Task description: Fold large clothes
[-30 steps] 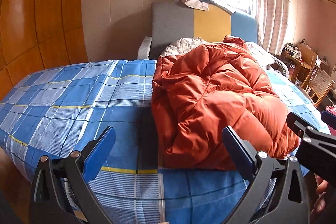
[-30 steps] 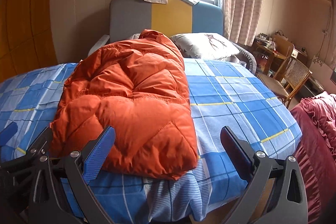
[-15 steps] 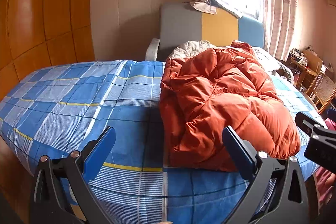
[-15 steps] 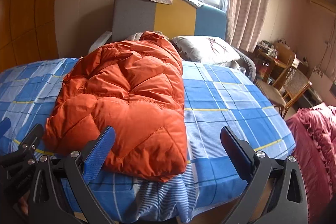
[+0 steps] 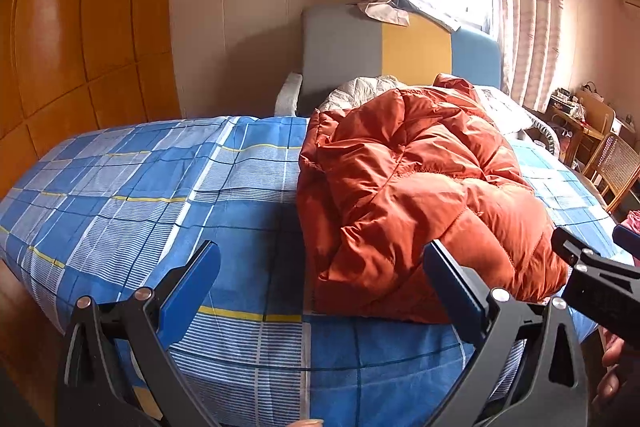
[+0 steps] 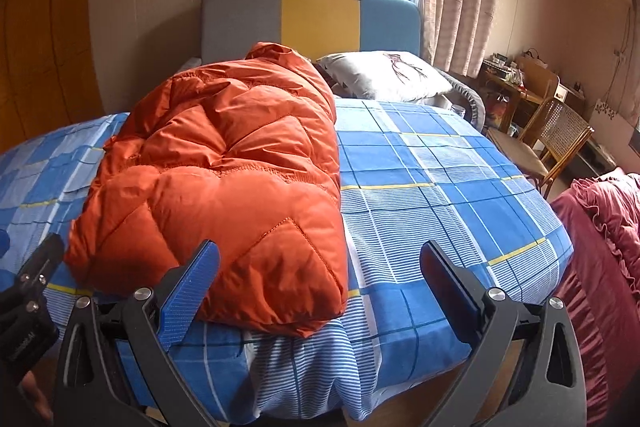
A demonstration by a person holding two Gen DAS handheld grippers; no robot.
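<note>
An orange quilted down jacket (image 5: 416, 195) lies folded in a long puffy bundle on the blue plaid bed (image 5: 160, 195). It also shows in the right wrist view (image 6: 232, 187), running from the bed's near edge back toward the headboard. My left gripper (image 5: 320, 283) is open and empty, held off the near edge of the bed, left of the jacket's near end. My right gripper (image 6: 320, 279) is open and empty, just in front of the jacket's near right corner. Neither gripper touches the jacket.
A grey, yellow and blue headboard (image 6: 312, 23) and a pillow (image 6: 388, 75) stand at the far end. A wicker chair (image 6: 556, 143) and a cluttered desk (image 6: 508, 79) are on the right. Dark red ruffled fabric (image 6: 604, 247) is beside the bed. A wooden wardrobe (image 5: 60, 47) is on the left.
Both grippers have drawn back slightly from the bed and shifted; the jacket lies as before. Both stay open and empty.
</note>
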